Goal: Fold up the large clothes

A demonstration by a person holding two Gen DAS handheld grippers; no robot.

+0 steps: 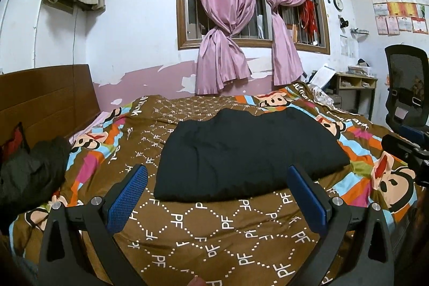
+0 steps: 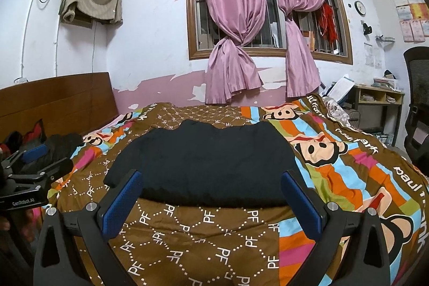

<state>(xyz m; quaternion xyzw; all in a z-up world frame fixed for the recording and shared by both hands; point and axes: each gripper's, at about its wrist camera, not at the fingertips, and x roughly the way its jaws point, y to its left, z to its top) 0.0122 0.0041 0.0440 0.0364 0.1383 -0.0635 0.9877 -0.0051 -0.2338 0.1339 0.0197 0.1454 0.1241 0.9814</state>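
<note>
A black garment folded into a thick, soft rectangle lies in the middle of the bed, on a brown quilted bedspread printed with white "PF" diamonds and cartoon monkey faces. The left gripper with blue ribbed pads on black arms hangs just short of the garment's near edge, its jaws spread wide with nothing between them but bedspread. The right gripper of the same make hovers alongside, jaws likewise wide apart and empty, the folded garment just beyond its tips. A crumpled dark heap of clothing sits at the left by the brown wooden headboard, well apart from the folded piece. Knotted pink curtains hang at the barred window behind.
</note>
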